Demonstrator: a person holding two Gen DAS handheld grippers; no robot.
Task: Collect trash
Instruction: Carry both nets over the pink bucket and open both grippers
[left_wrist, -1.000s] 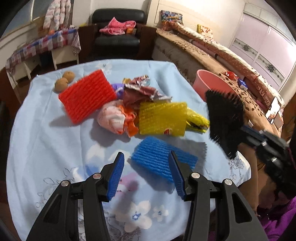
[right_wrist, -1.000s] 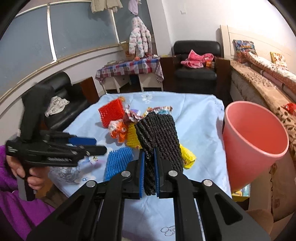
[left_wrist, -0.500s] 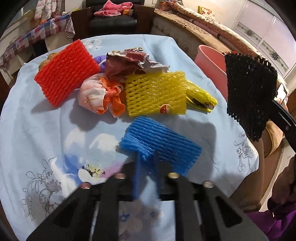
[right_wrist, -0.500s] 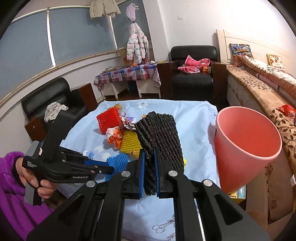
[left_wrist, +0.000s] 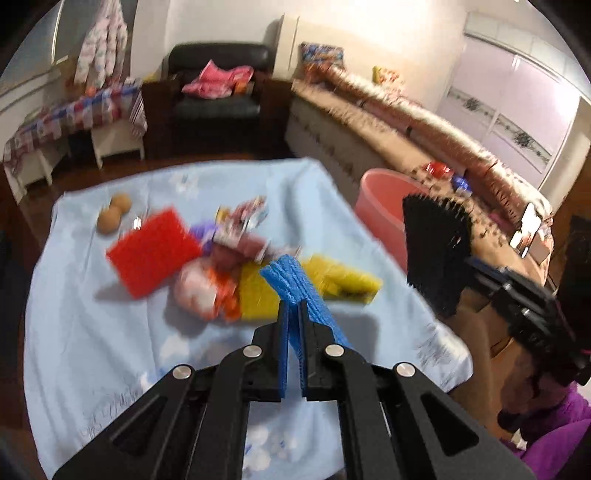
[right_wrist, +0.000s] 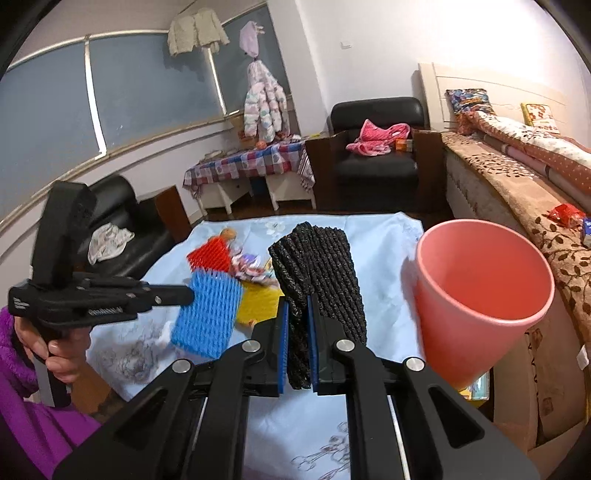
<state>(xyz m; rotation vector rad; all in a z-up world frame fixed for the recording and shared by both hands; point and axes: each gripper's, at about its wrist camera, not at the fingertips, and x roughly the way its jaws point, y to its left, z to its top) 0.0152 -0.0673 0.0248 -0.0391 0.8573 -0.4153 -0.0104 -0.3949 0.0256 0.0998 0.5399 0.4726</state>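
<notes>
- Left gripper (right_wrist: 190, 294): fingers clamped on a blue foam net (right_wrist: 205, 315), which hangs clear of the surface (left_wrist: 92, 332). The fingers have just been closing, with the net between them. A hand (right_wrist: 55, 350) in a purple sleeve holds the tool at the left of the right wrist view.
- Two small brown round items (left_wrist: 114, 214): far left part of the cloth-covered surface, apart from the pile.
- Red foam net (left_wrist: 155, 251): lying flat, at the left end of the trash pile.
- Crumpled wrappers (left_wrist: 210, 288): heaped between the red net and a yellow foam net (left_wrist: 258, 291); exact contacts blurred.
- Yellow foam net: flat on the surface, behind the raised blue net.
- Right gripper (right_wrist: 297, 339): fingers pinched on a black foam net (right_wrist: 317, 280), held upright above the surface.
- Pink bin (right_wrist: 480, 295): beyond the right edge of the surface, mouth open, nothing visible inside, just right of the black net.
- Step in hand, as judged: both nets are lifted and on the way to the bin.
- Next move, as judged: bring each net over the bin mouth and part the fingers. The black net is nearer; the blue one must cross the surface.
- Remaining: red and yellow nets and the wrappers.
</notes>
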